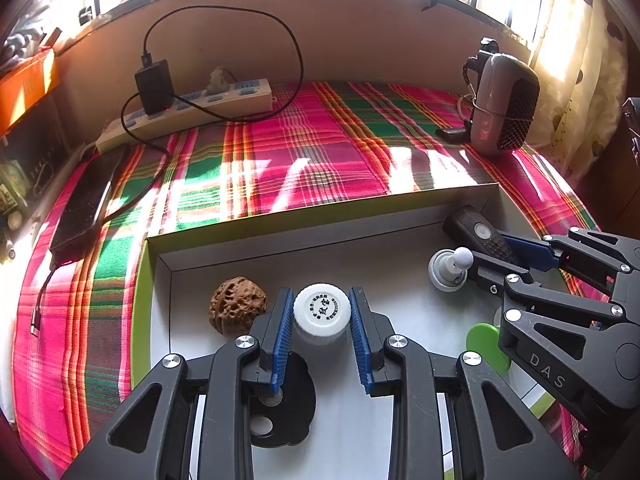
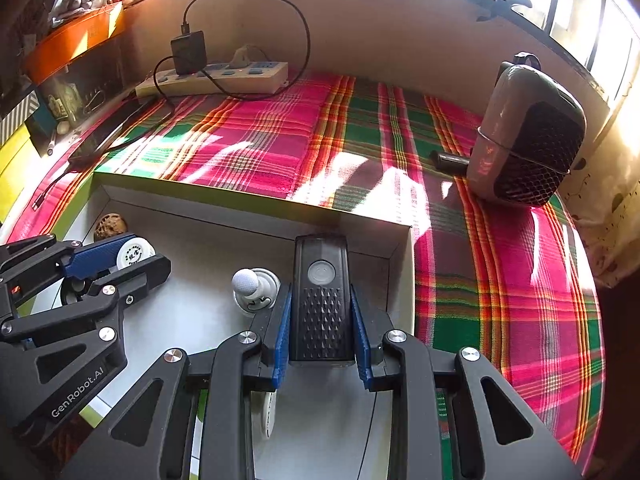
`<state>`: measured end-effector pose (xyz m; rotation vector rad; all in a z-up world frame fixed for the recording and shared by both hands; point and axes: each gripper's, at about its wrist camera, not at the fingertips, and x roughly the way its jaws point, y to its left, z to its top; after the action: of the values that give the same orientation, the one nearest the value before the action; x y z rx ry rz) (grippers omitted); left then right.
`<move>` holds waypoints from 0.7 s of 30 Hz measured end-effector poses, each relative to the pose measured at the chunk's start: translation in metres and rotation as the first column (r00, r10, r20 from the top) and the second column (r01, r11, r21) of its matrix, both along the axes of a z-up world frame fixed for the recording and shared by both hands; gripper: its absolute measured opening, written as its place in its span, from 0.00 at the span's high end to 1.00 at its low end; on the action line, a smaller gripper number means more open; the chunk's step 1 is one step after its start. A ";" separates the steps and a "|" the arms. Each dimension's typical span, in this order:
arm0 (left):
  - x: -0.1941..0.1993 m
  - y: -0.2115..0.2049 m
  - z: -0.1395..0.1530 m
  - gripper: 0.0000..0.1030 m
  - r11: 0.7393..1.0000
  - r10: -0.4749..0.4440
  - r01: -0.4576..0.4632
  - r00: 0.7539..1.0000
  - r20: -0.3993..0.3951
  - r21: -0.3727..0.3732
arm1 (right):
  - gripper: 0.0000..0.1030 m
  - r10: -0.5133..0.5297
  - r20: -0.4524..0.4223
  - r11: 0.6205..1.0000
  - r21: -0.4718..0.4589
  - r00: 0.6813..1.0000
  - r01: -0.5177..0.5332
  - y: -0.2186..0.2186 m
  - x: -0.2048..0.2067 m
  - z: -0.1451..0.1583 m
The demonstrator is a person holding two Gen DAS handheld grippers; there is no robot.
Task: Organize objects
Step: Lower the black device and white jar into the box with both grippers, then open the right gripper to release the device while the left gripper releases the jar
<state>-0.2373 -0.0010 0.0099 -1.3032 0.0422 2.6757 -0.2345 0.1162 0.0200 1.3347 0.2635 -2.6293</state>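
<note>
- Two gripped things show up across the views, both inside a shallow white box (image 1: 224,240) with a green outer rim, set on a pink and green plaid cloth (image 1: 304,148).
- Left wrist view: the left gripper (image 1: 322,312) has its blue pads pressed on either side of a small white bottle (image 1: 322,314), seen cap-up with printed characters on the lid. A brown walnut (image 1: 237,306) lies just beside the left finger, apart from it. At the right edge the right gripper (image 1: 516,254) clamps a black device (image 1: 480,236) near the box's far right corner. A white knob-like piece (image 1: 450,268) sits just beside that device, and a green disc (image 1: 486,344) lies partly under the right gripper's frame.
- Right wrist view: the right gripper (image 2: 320,320) pinches the black device (image 2: 320,288) between its pads, the device pointing away toward the box's far wall. The white knob-like piece (image 2: 254,286) sits just left of the left finger. Farther left, the left gripper (image 2: 128,258) holds the white bottle (image 2: 136,256), with the walnut (image 2: 110,226) behind it.
</note>
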 end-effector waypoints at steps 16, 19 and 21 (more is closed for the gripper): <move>0.001 0.002 -0.001 0.74 1.000 0.000 0.000 1.000 0.000 -0.006 | 0.73 0.001 0.001 1.000 0.000 1.000 -0.001 -0.003 0.000 0.000; 0.001 0.001 -0.001 0.74 1.000 0.000 0.000 1.000 0.002 -0.008 | 0.73 0.001 0.001 1.000 0.000 1.000 -0.001 -0.003 0.000 0.000; 0.001 0.002 -0.001 0.74 1.000 0.000 0.000 1.000 0.003 -0.011 | 0.73 0.000 0.001 1.000 -0.001 1.000 0.000 -0.003 0.001 0.000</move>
<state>-0.2361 0.0006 0.0087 -1.3099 0.0564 2.6776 -0.2339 0.1131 0.0201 1.3356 0.2624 -2.6284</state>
